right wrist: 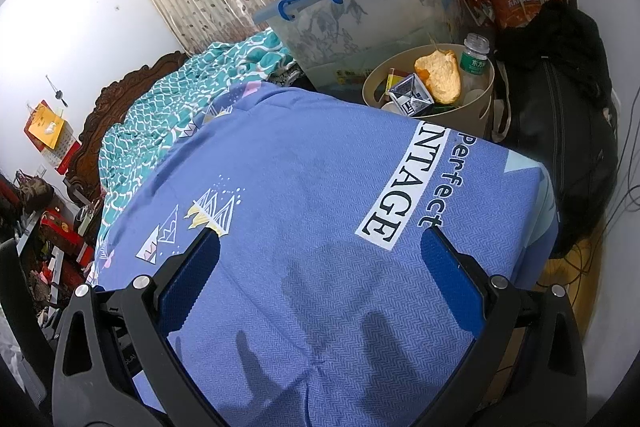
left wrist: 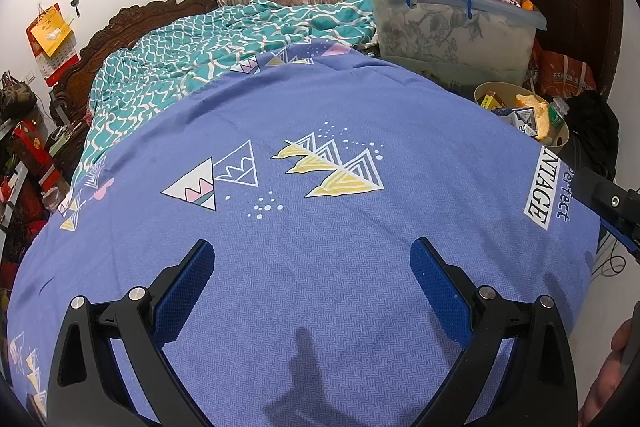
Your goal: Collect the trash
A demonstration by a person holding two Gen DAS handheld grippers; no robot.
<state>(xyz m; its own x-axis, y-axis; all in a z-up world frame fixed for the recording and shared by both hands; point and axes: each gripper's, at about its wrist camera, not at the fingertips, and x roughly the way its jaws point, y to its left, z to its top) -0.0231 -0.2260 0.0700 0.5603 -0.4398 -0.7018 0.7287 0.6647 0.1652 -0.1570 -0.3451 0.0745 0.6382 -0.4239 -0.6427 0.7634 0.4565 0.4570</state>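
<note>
A beige trash bin (right wrist: 476, 113) stands beside the bed's far right edge. It holds an orange peel (right wrist: 438, 75), a crushed carton (right wrist: 410, 99) and a clear bottle (right wrist: 474, 61). It also shows in the left wrist view (left wrist: 560, 139). My left gripper (left wrist: 312, 255) is open and empty above the blue bed sheet (left wrist: 320, 107). My right gripper (right wrist: 320, 247) is open and empty above the same sheet (right wrist: 300, 167), short of the bin. The right gripper's body (left wrist: 616, 207) shows at the right edge of the left wrist view.
A clear storage box (right wrist: 368, 15) with a blue handle sits behind the bin. A teal quilt (left wrist: 208, 55) lies at the bed's head by the carved headboard (left wrist: 120, 31). A black bag (right wrist: 560, 131) and cables are right of the bed. Red boxes (left wrist: 32, 147) clutter the left.
</note>
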